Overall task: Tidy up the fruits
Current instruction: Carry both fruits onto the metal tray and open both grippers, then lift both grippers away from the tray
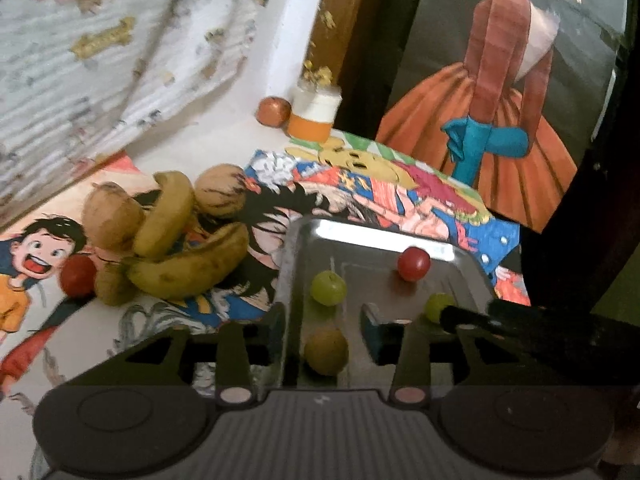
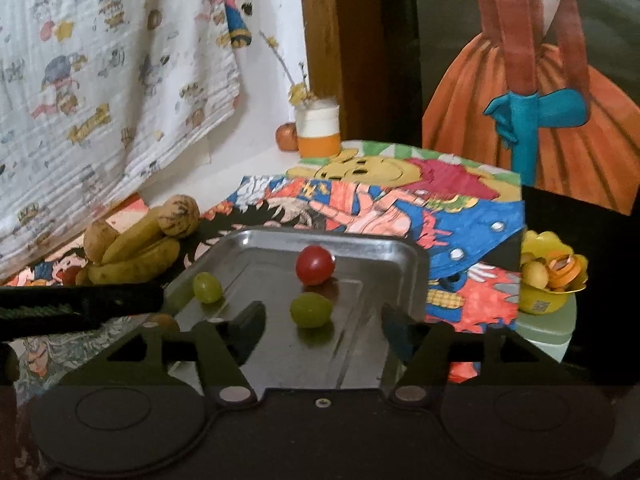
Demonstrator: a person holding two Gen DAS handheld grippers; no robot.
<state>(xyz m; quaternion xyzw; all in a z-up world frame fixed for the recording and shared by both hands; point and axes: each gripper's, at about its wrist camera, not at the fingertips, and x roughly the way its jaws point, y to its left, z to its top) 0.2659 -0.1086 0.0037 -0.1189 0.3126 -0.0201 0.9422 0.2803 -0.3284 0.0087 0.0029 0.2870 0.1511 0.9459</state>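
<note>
A steel tray (image 1: 360, 232) (image 2: 400, 248) lies on a cartoon-print cloth. In it are a red cherry tomato (image 1: 413, 263) (image 2: 315, 264), two green grapes (image 1: 328, 288) (image 1: 438, 306) (image 2: 207, 287) (image 2: 311, 309) and a small brown fruit (image 1: 326, 350). My left gripper (image 1: 324, 328) is open, its jaws standing either side of the brown fruit over the tray's left rim. My right gripper (image 2: 322, 326) is open just behind the nearer grape. Left of the tray lie bananas (image 1: 180, 248) (image 2: 136, 252), brown round fruits (image 1: 112, 216) (image 2: 178, 210) and another tomato (image 1: 78, 276).
An orange-and-white jar (image 2: 319, 130) and a small orange fruit (image 2: 287, 137) stand at the back by the wall. A yellow bowl (image 2: 548, 276) with fruit and peel sits right of the table. A hanging printed cloth (image 2: 100, 80) covers the left wall.
</note>
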